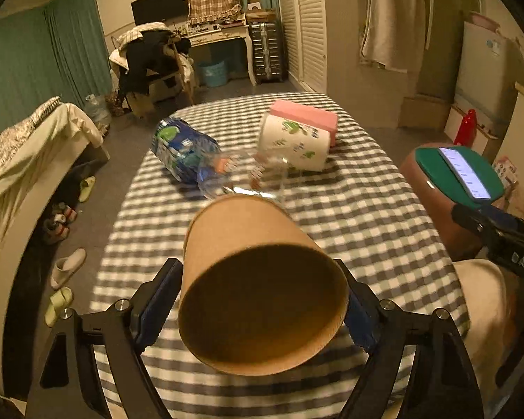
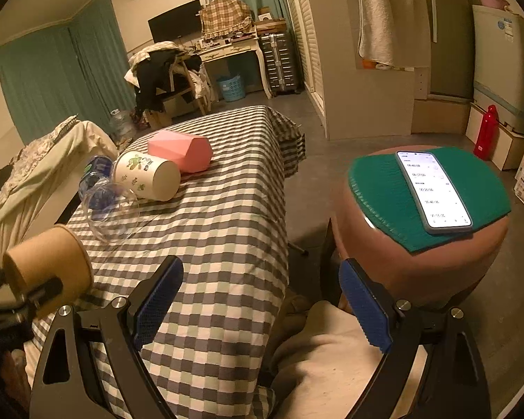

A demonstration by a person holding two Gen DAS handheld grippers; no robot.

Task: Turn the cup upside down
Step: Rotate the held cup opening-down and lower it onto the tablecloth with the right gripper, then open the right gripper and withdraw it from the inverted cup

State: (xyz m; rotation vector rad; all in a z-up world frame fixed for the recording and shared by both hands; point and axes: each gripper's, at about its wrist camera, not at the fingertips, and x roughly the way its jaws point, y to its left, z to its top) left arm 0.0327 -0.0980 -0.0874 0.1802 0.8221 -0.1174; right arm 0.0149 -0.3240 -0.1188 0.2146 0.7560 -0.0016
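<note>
My left gripper (image 1: 262,300) is shut on a brown paper cup (image 1: 258,286) and holds it tilted above the checked table (image 1: 366,216). One round end of the cup faces the camera and the other points away. The cup also shows in the right wrist view (image 2: 49,269) at the far left, clamped by the left gripper. My right gripper (image 2: 262,300) is open and empty, hanging over the table's right edge, near a brown stool (image 2: 419,269).
On the table lie a white printed cup (image 1: 293,143) on its side, a pink box (image 1: 307,115), a clear glass (image 1: 248,178) and a blue plastic bottle (image 1: 181,146). The stool carries a green mat (image 2: 429,188) with a lit phone (image 2: 433,192). A bed (image 1: 17,174) is to the left.
</note>
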